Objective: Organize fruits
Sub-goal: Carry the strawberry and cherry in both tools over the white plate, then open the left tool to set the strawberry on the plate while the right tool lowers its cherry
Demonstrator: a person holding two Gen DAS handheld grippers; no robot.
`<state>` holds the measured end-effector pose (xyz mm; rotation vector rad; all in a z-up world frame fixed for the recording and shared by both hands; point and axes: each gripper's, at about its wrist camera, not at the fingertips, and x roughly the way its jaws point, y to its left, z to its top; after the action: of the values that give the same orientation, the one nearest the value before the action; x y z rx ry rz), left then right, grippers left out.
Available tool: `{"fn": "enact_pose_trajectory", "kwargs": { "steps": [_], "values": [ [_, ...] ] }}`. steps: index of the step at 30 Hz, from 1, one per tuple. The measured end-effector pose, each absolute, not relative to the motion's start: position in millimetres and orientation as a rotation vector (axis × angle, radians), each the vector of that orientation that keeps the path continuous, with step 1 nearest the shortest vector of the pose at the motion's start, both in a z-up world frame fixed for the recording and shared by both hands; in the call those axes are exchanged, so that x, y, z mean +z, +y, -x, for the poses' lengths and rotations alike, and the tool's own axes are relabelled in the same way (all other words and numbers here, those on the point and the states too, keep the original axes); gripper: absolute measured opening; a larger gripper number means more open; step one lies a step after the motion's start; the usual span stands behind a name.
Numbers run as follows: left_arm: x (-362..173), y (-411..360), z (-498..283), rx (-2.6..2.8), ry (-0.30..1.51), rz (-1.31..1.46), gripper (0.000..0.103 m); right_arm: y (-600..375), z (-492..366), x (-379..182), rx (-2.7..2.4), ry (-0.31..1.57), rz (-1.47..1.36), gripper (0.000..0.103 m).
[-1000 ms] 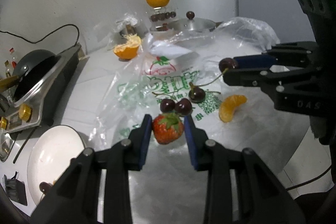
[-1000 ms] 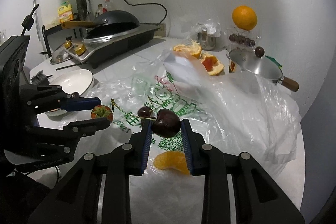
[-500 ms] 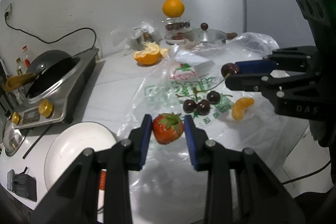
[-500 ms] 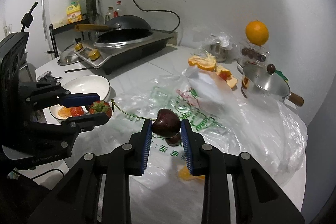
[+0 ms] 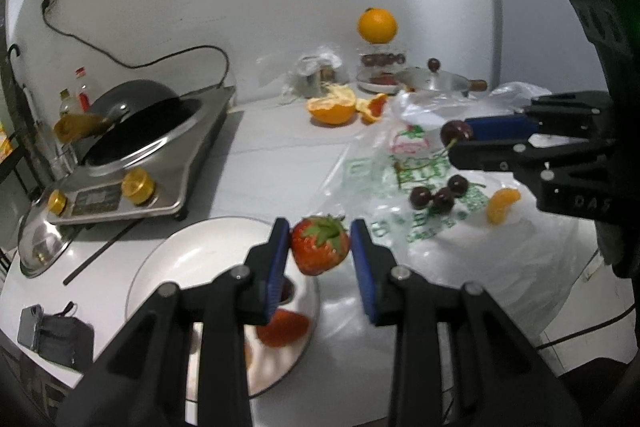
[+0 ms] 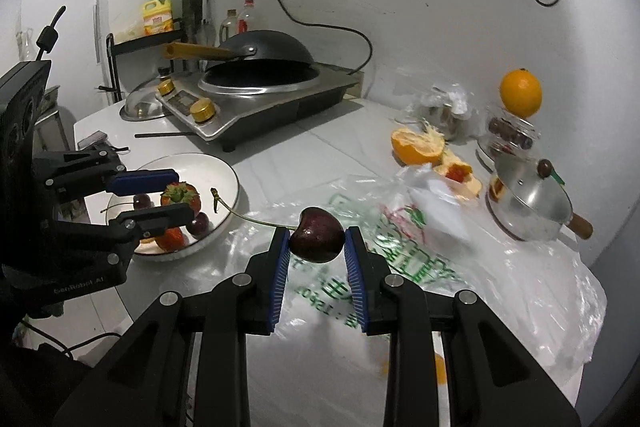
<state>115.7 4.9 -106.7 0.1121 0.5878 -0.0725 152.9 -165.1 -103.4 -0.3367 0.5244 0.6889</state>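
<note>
My left gripper is shut on a red strawberry and holds it over the right rim of a white plate. The same gripper and strawberry show at the left of the right wrist view, above that plate, which holds a strawberry and cherries. My right gripper is shut on a dark cherry with a long stem, above the plastic bag. Three cherries and an orange segment lie on the bag.
An induction cooker with a black wok stands at the back left. A peeled half orange, a small lidded pot and a whole orange on a jar of fruit stand at the back right. A steel lid lies left.
Both grippers have moved left with their fruit. The strawberry has gone from above the bag to above the plate's rim; the cherry has come nearer the plate.
</note>
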Motion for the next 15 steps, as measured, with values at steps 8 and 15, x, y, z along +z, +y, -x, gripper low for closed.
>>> {"fn": "enact_pose_trajectory", "kwargs": {
  "steps": [8,15],
  "values": [
    [-113.3,41.5,-106.8,-0.031,0.592,-0.084,0.032,-132.4,-151.7,-105.6,0.717,0.532,0.365,0.030],
    [-120.2,68.1,-101.5,0.002,0.598,-0.058,0.032,-107.5,-149.7,-109.8,0.742,0.539,0.383,0.030]
  ]
}}
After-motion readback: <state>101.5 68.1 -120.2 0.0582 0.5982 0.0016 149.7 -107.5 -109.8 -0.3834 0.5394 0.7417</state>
